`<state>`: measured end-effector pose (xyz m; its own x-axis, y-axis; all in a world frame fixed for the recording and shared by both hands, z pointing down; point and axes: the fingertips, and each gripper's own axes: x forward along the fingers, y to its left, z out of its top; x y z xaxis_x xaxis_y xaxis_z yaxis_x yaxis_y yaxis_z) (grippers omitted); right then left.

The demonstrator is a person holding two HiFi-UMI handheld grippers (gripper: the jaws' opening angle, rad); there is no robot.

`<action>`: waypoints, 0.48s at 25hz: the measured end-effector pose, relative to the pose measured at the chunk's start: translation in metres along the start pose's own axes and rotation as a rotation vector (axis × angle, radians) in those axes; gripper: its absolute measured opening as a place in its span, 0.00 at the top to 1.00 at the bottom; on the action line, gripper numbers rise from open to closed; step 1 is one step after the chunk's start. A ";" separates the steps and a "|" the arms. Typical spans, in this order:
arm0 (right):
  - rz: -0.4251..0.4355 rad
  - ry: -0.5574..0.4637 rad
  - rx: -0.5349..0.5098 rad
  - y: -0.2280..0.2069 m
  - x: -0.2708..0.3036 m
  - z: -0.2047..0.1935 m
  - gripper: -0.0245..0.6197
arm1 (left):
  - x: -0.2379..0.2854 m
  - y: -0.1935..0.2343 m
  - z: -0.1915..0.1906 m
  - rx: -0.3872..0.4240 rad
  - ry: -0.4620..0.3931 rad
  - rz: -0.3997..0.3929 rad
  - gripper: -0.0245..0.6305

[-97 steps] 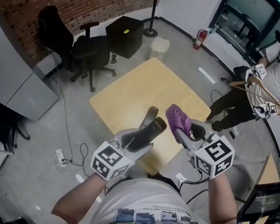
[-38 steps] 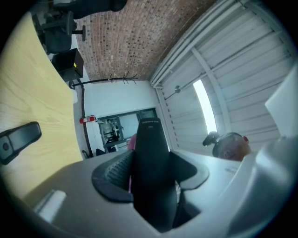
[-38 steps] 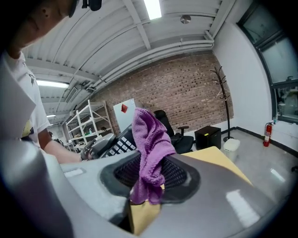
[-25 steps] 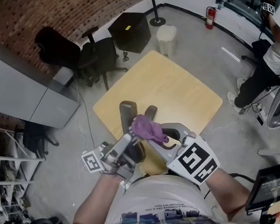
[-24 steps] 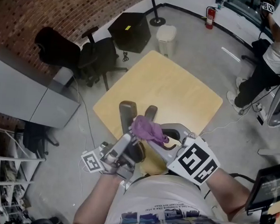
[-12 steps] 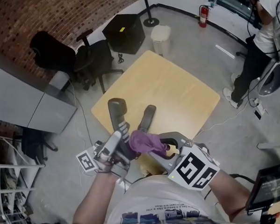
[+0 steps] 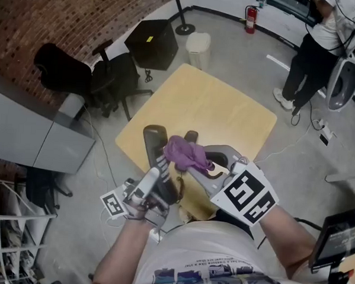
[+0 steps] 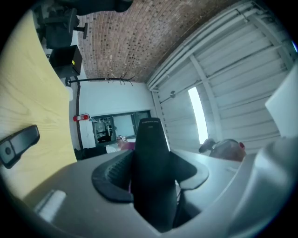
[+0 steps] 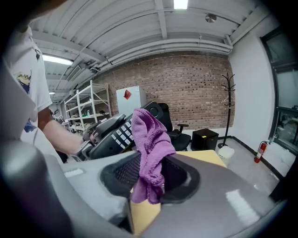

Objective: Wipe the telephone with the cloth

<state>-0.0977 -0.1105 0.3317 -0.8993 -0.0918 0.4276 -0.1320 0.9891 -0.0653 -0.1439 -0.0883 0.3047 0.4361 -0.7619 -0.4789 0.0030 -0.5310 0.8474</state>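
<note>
A black telephone (image 7: 155, 148) is raised upright over the near part of the yellow table (image 7: 221, 108), with my left gripper (image 7: 162, 180) shut on its lower end. In the left gripper view the dark body (image 8: 150, 162) fills the gap between the jaws. My right gripper (image 7: 199, 162) is shut on a purple cloth (image 7: 186, 154), which lies against the phone's right side. In the right gripper view the cloth (image 9: 149, 144) hangs from the jaws in front of the keypad (image 9: 122, 131). The handset (image 8: 18, 143) lies on the table, mostly hidden behind the cloth in the head view.
Black office chairs (image 7: 104, 75), a black box (image 7: 150, 41) and a white bin (image 7: 196, 47) stand beyond the table's far left edge. A person (image 7: 316, 39) stands at the top right. Cables run over the floor on the left, and a screen (image 7: 339, 236) sits at the bottom right.
The cloth slid down the phone toward me, then back up near its top. The phone stayed upright in the left gripper; 3.9 s ago it lay flatter, with the cloth apart at the right.
</note>
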 end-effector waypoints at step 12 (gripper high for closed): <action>0.038 0.033 -0.014 0.048 0.009 -0.015 0.79 | -0.019 -0.005 0.009 -0.028 -0.030 -0.040 0.57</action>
<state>-0.1063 -0.0626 0.3457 -0.8894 -0.0502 0.4543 -0.0919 0.9933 -0.0701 -0.1607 -0.0742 0.3076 0.4082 -0.7513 -0.5185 0.0449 -0.5508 0.8335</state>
